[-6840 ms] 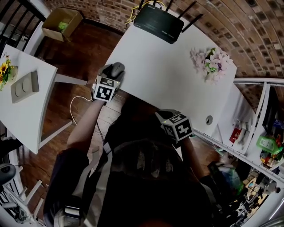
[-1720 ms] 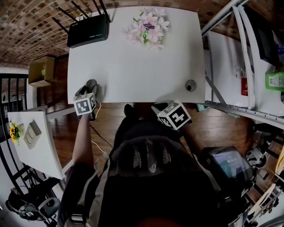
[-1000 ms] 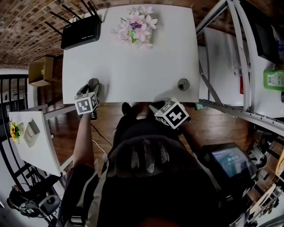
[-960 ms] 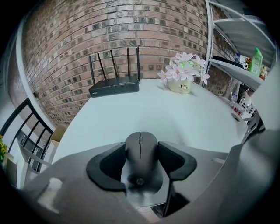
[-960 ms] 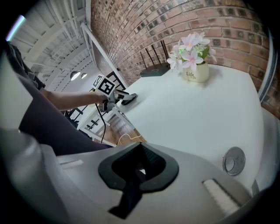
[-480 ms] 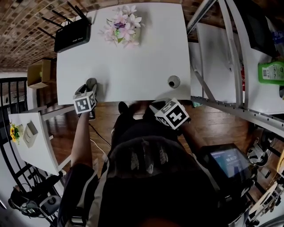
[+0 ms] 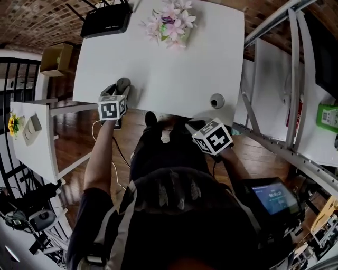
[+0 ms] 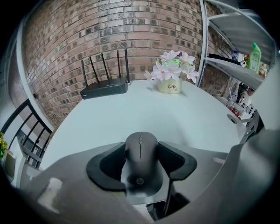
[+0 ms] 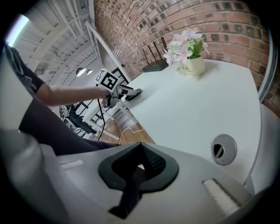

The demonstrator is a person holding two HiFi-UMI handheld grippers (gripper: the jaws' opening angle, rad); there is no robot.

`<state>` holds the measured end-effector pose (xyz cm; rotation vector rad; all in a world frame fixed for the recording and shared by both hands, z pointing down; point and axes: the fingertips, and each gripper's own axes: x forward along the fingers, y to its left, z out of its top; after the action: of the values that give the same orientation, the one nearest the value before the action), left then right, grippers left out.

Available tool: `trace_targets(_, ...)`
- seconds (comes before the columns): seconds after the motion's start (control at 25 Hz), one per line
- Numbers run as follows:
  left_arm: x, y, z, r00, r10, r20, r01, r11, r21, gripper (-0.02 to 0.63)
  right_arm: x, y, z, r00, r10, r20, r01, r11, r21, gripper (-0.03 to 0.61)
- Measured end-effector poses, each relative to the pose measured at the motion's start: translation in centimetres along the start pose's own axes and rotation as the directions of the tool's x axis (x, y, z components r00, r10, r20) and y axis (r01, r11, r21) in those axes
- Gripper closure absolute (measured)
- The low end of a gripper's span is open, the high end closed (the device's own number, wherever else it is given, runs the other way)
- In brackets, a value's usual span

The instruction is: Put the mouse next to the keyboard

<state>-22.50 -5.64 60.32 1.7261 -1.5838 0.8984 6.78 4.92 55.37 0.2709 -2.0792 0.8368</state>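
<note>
Gripping mouse (image 8: pixel 140 171), left claw (image 8: pixel 141 148) tilted downward

view — I've turned: the white table (image 7: pixel 174 68) lies square ahead, not slanted, router (image 7: pixel 105 21) now top left | left gripper (image 7: pixel 119 89) with mouse (image 7: pixel 123 83) further onto near-left corner | right gripper (image 9: pixel 140 157) now straight below cable grommet (image 7: pixel 216 100)

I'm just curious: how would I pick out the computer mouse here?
Find the big white table by the brick wall. At its near left edge, the left gripper clamps the mouse. Unlike the antennaed black router and pink flowers at the far side, it's a smooth dark oval.
</note>
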Motion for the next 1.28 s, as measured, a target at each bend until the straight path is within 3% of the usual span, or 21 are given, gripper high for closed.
trace_targets(0.36,-0.8,-1.0,0.0,0.997,-0.068,0.026,0.069,0.997,-0.027,0.371,0.5,1.2,1.8,0.999,-0.048,0.001,0.048,0.999,0.011,0.572)
trace_targets(0.64,-0.5,-3.0,0.3,0.990,-0.124,0.061,0.116,0.986,0.116,0.371,2.0,4.7,3.9,0.997,-0.074,-0.004,0.074,0.997,0.006,0.572)
trace_targets(0.92,-0.6,-3.8,0.5,0.978,-0.195,0.072,0.183,0.972,0.145,0.366,3.1,6.7,5.5,0.993,-0.116,-0.019,0.116,0.993,0.014,0.572)
trace_targets(1.12,-0.5,-3.6,0.5,0.972,-0.218,0.084,0.204,0.968,0.148,0.365,3.1,6.6,5.1,0.991,-0.132,-0.003,0.132,0.987,0.091,0.572)
trace_targets(1.28,-0.6,-4.5,0.4,0.970,-0.233,0.075,0.215,0.957,0.195,0.367,2.9,6.6,5.1,0.992,-0.124,-0.026,0.125,0.990,0.061,0.572)
